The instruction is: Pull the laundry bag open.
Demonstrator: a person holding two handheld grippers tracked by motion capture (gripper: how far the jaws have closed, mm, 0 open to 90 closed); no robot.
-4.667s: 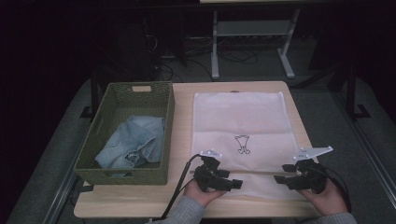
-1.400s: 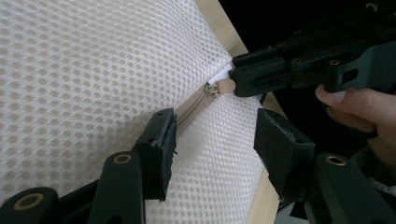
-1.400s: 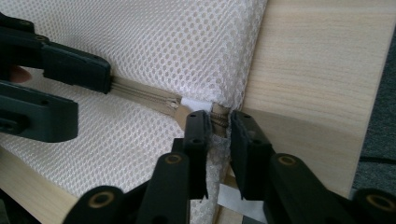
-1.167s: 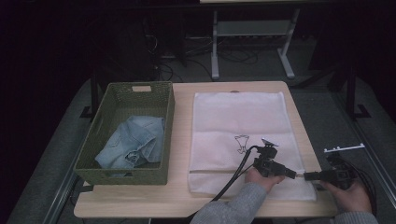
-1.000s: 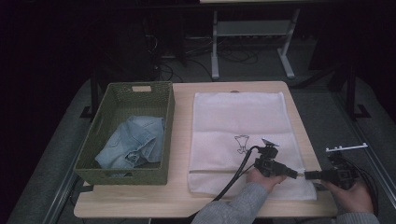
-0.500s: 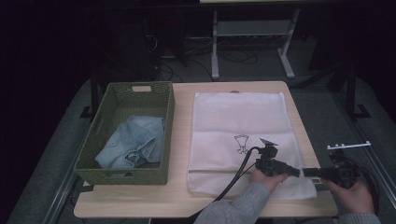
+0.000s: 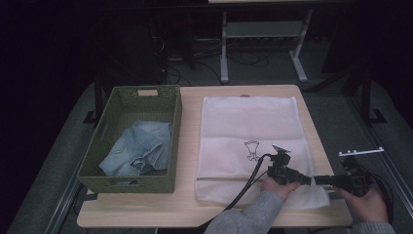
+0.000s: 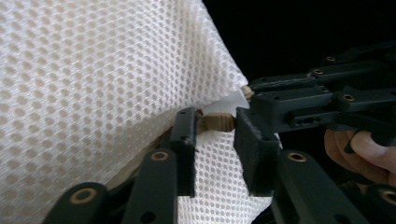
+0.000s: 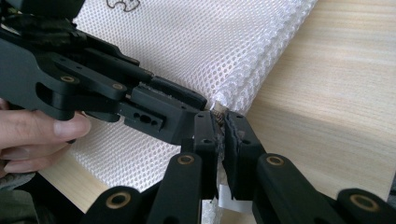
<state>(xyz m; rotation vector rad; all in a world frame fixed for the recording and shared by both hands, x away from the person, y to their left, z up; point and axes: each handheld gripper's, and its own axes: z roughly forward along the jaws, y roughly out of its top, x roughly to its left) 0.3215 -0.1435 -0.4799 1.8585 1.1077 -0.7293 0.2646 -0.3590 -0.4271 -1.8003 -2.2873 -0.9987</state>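
No legible text, brand or number anywhere. Sole mark: a small black line drawing (image 7: 252,149) printed on the white mesh bag (image 7: 248,122), too small to make out, its edge glimpsed again in the right gripper view.

The green basket (image 7: 131,136) is blocking the table's (image 7: 146,214) left side. The white mesh bag (image 7: 248,131) is covering the middle. Bare wood is remaining passable along the near left edge and right edge.
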